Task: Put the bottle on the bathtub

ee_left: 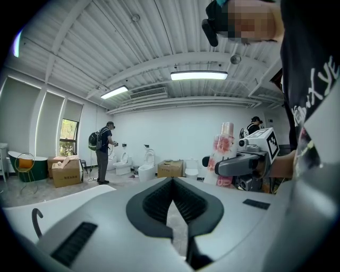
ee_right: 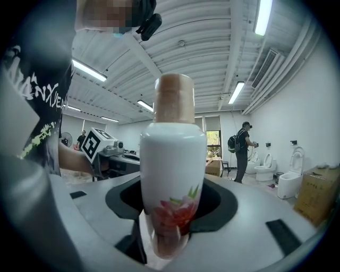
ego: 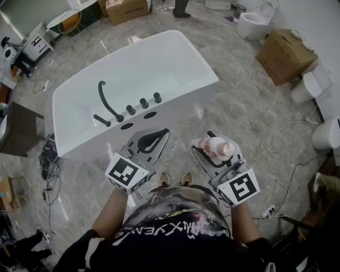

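Note:
A white bottle [ego: 217,147] with a red flower print and a tan cap is clamped in my right gripper [ego: 210,144], held over the floor just in front of the bathtub. In the right gripper view the bottle [ee_right: 172,175] stands upright between the dark pads of my right gripper [ee_right: 171,204]. My left gripper [ego: 163,133] hovers beside it near the tub's front wall, shut and holding nothing; its pads meet at the tips [ee_left: 172,186]. The white bathtub [ego: 183,94] lies ahead, with a black faucet [ego: 109,101] and knobs on its near deck. The left gripper view also shows the bottle [ee_left: 224,151].
Cardboard boxes [ego: 284,53] [ego: 127,9] and toilets [ego: 255,21] [ego: 313,85] stand around the marble floor. Cables [ego: 276,146] trail at the right. A person with a backpack [ee_left: 103,151] stands far off by more toilets [ee_left: 146,167].

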`<state>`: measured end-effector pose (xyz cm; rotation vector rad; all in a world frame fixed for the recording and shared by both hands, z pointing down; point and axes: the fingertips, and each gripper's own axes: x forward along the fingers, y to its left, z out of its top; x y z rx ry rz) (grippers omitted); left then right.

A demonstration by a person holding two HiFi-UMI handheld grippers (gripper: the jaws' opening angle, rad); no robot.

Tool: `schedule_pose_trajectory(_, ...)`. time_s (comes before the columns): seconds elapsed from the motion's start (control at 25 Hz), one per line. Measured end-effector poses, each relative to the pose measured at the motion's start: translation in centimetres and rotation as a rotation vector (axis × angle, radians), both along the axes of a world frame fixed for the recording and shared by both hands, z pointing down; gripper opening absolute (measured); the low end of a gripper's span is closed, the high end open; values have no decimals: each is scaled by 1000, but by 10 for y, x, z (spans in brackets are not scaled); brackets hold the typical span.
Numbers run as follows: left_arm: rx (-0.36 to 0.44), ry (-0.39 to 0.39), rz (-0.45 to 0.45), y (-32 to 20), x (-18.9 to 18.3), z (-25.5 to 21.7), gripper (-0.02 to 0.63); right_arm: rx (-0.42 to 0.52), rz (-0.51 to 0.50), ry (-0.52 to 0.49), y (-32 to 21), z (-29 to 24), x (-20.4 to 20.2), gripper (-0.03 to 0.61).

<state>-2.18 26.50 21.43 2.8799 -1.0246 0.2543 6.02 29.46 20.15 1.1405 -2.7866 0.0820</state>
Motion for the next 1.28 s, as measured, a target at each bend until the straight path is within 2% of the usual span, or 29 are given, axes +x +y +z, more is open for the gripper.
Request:
schedule_pose_trajectory(0.32,11,-12,-3,12,31,7,10,25,-11,-29,8,5,26,222)
schedule_pose_trajectory(0.48,10,-16,-12,18,42,6,11,-19,-37,4,16,17,40,222)
schedule_pose_trajectory(0.92,12,-26,-36,23,44,16,10,-15,-52,12,19,24,46,222)
schedule_pose_trajectory(1.28,17,-25,-35,8,47,25,11,-14,-59,28,3,33,47,222)
